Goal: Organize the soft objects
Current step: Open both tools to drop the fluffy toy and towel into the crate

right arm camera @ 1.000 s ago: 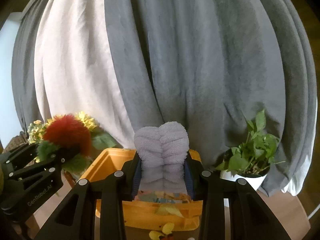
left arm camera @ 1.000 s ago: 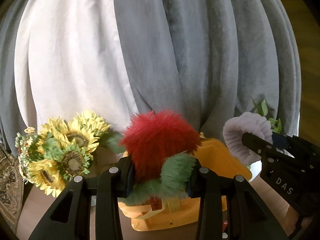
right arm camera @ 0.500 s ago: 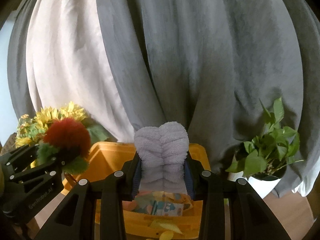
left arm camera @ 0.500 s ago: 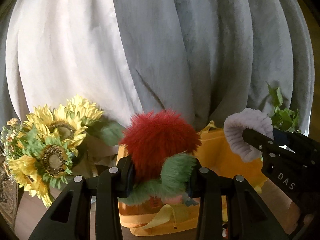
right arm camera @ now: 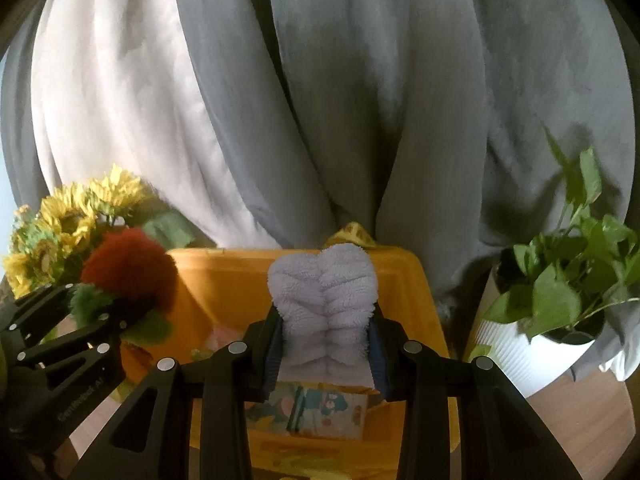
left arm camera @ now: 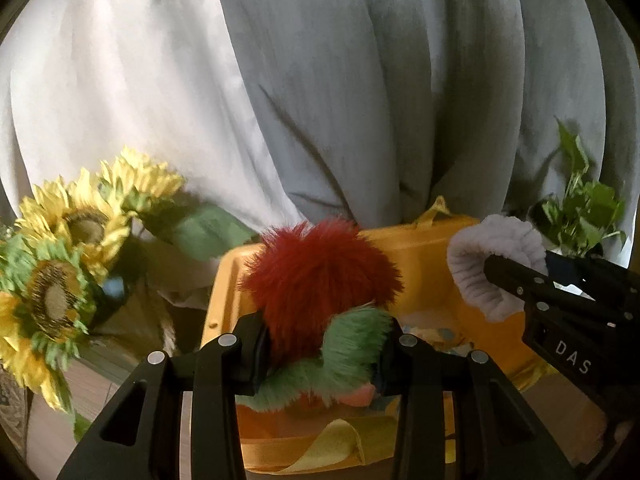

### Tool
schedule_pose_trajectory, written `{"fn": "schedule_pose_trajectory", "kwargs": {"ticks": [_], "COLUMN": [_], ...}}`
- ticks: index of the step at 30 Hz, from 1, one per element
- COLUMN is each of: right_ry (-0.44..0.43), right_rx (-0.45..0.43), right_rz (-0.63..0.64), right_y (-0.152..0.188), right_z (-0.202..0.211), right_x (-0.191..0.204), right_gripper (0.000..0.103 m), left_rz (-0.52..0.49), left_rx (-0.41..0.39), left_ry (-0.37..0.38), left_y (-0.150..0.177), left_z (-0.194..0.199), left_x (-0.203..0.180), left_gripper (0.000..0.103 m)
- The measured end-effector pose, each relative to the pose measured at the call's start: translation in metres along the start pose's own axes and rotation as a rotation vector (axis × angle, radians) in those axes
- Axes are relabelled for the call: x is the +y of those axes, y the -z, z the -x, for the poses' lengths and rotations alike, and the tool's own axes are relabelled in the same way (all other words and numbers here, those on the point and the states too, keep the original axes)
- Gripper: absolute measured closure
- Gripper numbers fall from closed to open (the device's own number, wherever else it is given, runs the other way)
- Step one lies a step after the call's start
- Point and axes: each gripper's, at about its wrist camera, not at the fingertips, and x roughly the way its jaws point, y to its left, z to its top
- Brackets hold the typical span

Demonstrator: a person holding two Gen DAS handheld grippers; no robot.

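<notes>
Over the yellow bin [right arm camera: 404,280]: both grippers loaded, nothing dropped yet.
Left to right: sunflowers [left arm camera: 76,248] beside bin; left gripper [left arm camera: 320,344] jaws clamped on red-green plush [left arm camera: 320,280]; right gripper [right arm camera: 326,344] jaws clamped on lavender fleece piece [right arm camera: 324,300]; potted plant [right arm camera: 560,280] at right. Printed cloth [right arm camera: 320,408] already inside bin. Remaining, by my read: lower and release both.

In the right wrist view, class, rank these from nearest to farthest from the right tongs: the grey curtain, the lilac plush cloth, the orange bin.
1. lilac plush cloth: clamped between the right tongs.
2. orange bin: just beyond and beneath the cloth, centre.
3. grey curtain: hanging behind the bin, filling the background.
</notes>
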Motion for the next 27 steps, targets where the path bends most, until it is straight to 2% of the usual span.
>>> {"fn": "schedule_pose_trajectory", "kwargs": {"ticks": [5, 9, 10, 12, 15, 16, 20, 22, 27], "right_ry": [-0.005, -0.007, -0.007, -0.009, -0.001, 0.003, 0.017, 0.03, 0.042], "right_rx": [0.044, 0.073, 0.077, 0.091, 0.105, 0.105, 0.093, 0.078, 0.043], "right_rz": [0.002, 0.013, 0.013, 0.007, -0.013, -0.016, -0.024, -0.029, -0.034], "right_y": [0.004, 0.007, 0.007, 0.008, 0.008, 0.008, 0.007, 0.005, 0.004], "right_z": [-0.014, -0.022, -0.024, -0.027, -0.028, -0.027, -0.022, -0.016, 0.0], "right_x": [0.001, 0.002, 0.002, 0.001, -0.003, -0.004, -0.007, -0.009, -0.012], "right_gripper": [0.065, 0.064, 0.064, 0.057, 0.043, 0.038, 0.037, 0.037, 0.034], "left_rz": [0.0, -0.007, -0.013, -0.023, -0.027, -0.029, -0.023, -0.019, -0.015], "left_rx": [0.034, 0.046, 0.046, 0.047, 0.041, 0.035, 0.024, 0.013, -0.03], "left_ry": [0.004, 0.005, -0.001, -0.004, -0.014, -0.018, -0.029, -0.033, -0.058], "left_y": [0.004, 0.007, 0.007, 0.009, 0.007, 0.007, 0.005, 0.004, 0.003], "left_z": [-0.012, -0.015, -0.015, -0.015, -0.012, -0.011, -0.003, 0.003, 0.027], "left_x": [0.0, -0.001, -0.001, -0.001, -0.002, -0.002, -0.002, -0.002, -0.006], "left_gripper": [0.064, 0.06, 0.056, 0.054, 0.043, 0.043, 0.04, 0.035, 0.033]}}
